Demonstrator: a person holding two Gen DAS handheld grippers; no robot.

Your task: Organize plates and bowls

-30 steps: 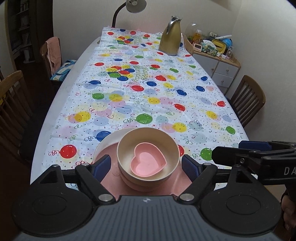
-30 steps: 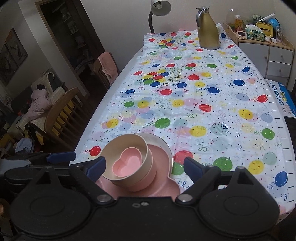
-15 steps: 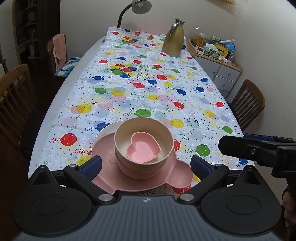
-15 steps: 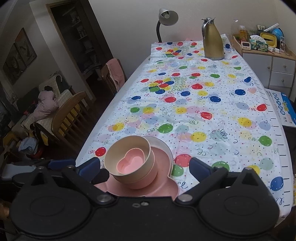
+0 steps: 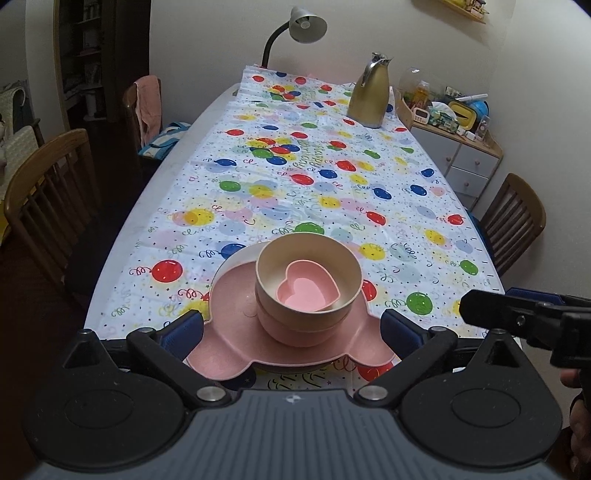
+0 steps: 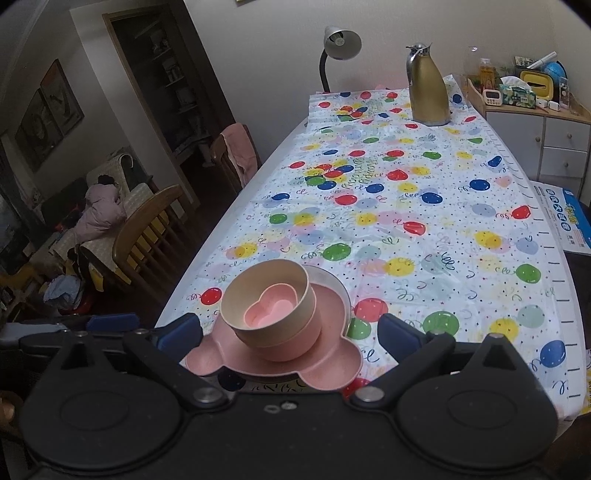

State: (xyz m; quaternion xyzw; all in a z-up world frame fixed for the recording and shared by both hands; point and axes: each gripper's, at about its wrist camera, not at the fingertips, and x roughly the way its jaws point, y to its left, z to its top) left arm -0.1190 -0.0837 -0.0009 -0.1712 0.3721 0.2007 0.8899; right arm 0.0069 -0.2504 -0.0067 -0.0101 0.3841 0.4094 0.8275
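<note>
A stack stands at the near end of the table. A pink mouse-eared plate [image 5: 236, 332] [image 6: 332, 354] lies on a white plate [image 5: 236, 258] [image 6: 332, 277]. On it sit a pink bowl [image 5: 295, 328], a beige bowl [image 5: 266, 280] [image 6: 236, 295] and a pink heart-shaped dish [image 5: 306, 291] [image 6: 267, 312] inside. My left gripper [image 5: 291, 330] is open and empty, just short of the stack. My right gripper [image 6: 290, 330] is open and empty on the near side of the stack.
The table carries a balloon-print cloth [image 5: 332, 192]. A gold jug [image 5: 369, 92] [image 6: 428, 88] and a desk lamp [image 5: 306, 26] stand at the far end. Wooden chairs [image 5: 44, 192] [image 5: 513, 218] flank the table. A cluttered drawer cabinet [image 6: 546, 140] stands at the right.
Both grippers have pulled back and up from the stack, so more of the pink plate shows. The stack has not moved.
</note>
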